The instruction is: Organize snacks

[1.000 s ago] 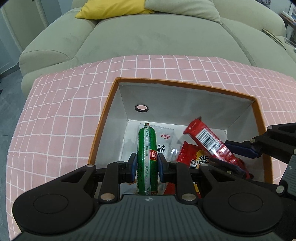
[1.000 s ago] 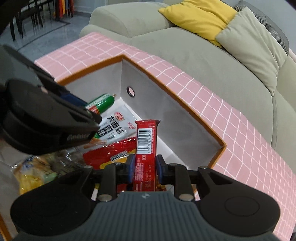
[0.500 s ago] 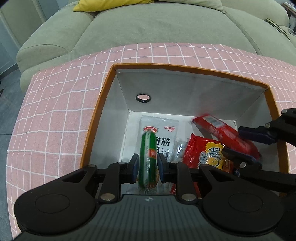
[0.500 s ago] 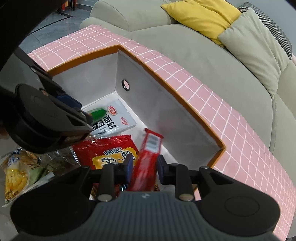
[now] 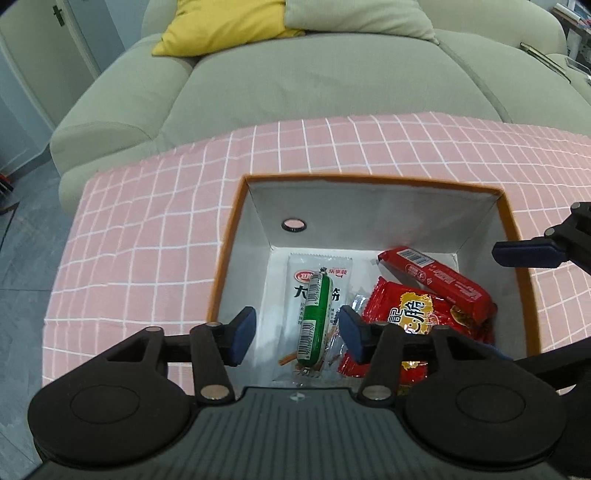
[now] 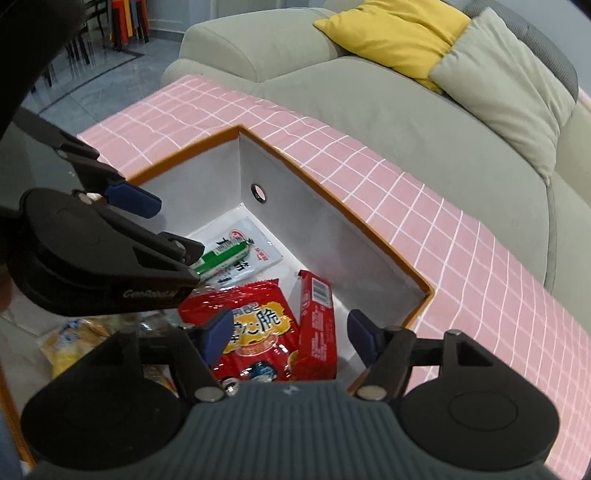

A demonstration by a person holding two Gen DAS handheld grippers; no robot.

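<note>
L gripper [image 5: 297,330] and R gripper [image 6: 290,338] jaws just released, empty, yellow pack [image 6: 70,341] part hidden in box [image 5: 373,182]

An orange-rimmed open storage box [image 5: 236,229] stands on a pink checked tablecloth [image 5: 147,236], with a grey-green sofa [image 5: 295,74] behind it. In the box, a green tube-shaped sausage [image 5: 314,319] lies on a flat white snack packet [image 5: 321,269] at the left side of the floor. To its right lies a red crinkled snack bag [image 5: 406,310]. A long red wrapped bar [image 5: 436,280] rests to the right of that bag, leaning against the right wall. On the sofa, a yellow cushion [image 6: 391,33] sits left of a grey-green cushion [image 6: 502,77].
</note>
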